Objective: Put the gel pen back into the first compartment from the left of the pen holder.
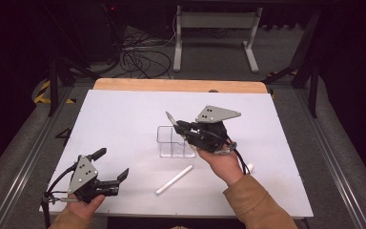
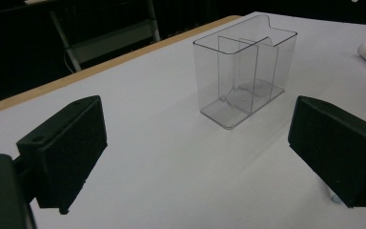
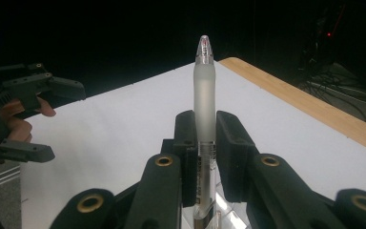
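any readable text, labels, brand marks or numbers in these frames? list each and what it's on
None readable.
Pen shut between the right gripper fingers: dark marks on the clear lower barrel, too small and blurred to read.
Clear organizer box: no print visible.
White pen lying on the table: no print visible.
Grey plate on the right gripper: holes only, no text.

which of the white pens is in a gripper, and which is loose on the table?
The pen clamped upright between the right gripper's jaws, over the clear organizer. The other pen lies flat on the white table, untouched.
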{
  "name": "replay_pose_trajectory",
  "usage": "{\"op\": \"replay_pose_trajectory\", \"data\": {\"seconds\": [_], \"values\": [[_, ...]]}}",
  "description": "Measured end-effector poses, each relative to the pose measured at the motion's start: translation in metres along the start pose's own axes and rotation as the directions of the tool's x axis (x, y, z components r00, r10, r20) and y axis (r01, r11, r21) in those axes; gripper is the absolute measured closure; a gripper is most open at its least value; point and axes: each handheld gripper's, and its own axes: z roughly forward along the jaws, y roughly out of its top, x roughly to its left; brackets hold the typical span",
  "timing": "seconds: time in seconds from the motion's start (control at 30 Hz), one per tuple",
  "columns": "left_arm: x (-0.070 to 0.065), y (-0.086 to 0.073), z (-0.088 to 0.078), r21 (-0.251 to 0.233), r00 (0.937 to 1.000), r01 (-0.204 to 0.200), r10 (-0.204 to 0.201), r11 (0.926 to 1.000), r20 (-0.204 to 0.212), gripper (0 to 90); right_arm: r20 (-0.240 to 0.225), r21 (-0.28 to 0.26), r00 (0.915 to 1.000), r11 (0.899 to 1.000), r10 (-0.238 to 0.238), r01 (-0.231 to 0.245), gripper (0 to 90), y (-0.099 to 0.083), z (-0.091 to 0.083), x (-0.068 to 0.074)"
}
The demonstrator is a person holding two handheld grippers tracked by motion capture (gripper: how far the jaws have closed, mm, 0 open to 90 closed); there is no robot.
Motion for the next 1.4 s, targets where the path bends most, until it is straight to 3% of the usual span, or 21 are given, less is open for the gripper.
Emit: {"op": "replay_pose_trajectory", "data": {"seconds": [0.87, 1.4], "values": [[0.0, 0.0, 0.0, 0.0, 1.0, 0.006, -0.006, 1.0, 0.005, 6.6, -0.002, -0.012, 1.0, 1.0, 0.002, -0.002, 79.9, 0.011, 0.055, 0.002], [0.001, -0.001, 0.0, 0.001, 1.0, 0.005, -0.005, 1.0, 0.005, 6.6, 0.028, -0.032, 0.9996, 0.999, -0.003, 0.004, 79.5, 0.008, 0.082, -0.001]]}}
